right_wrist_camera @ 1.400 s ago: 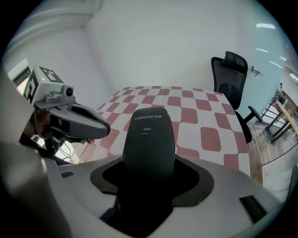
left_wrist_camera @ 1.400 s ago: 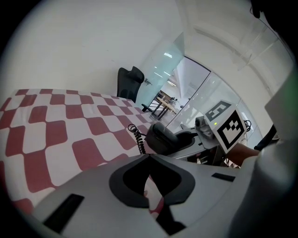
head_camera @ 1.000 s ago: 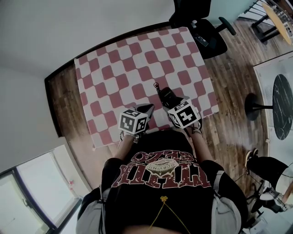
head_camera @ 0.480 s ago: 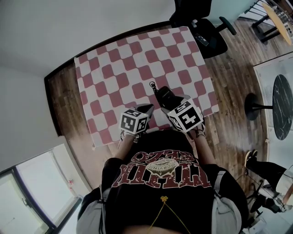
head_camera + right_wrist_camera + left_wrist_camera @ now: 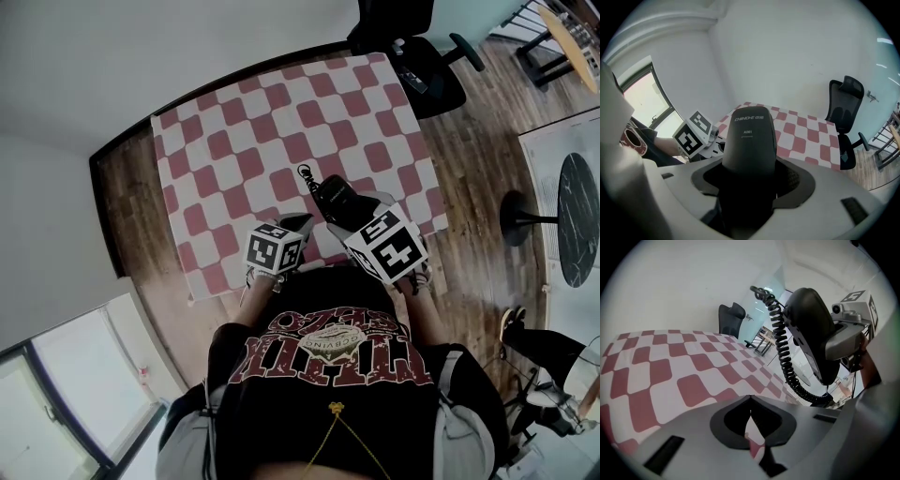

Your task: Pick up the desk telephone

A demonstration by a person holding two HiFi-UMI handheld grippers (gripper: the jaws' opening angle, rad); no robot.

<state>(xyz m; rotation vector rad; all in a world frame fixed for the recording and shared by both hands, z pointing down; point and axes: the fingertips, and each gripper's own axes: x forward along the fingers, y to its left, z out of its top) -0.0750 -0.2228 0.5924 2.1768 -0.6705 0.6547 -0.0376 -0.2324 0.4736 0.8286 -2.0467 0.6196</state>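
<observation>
Desk telephone [image 5: 749, 140]: smooth black plastic, long and rounded at the top, stamped "CHINO-E" and "A061" in pale print. Held tilted in the air over the near right part of the desk, clear of the cloth. Trailing a black coiled cord [image 5: 780, 341], a tight springy spiral running down along its side. Clamped at the lower end by the right gripper [image 5: 354, 208], fingers [image 5: 790, 179] spread to the telephone's width and pressed on both flanks, a dark dotted pad showing on one of them. Just beside it, the left gripper [image 5: 749, 399], fingers drawn together at the tips and holding nothing. Below, the desk [image 5: 234, 141] under a flat red-and-white chequered cloth. Beyond its far corner, a black office chair [image 5: 412, 52] on a wooden plank floor [image 5: 469, 159].
</observation>
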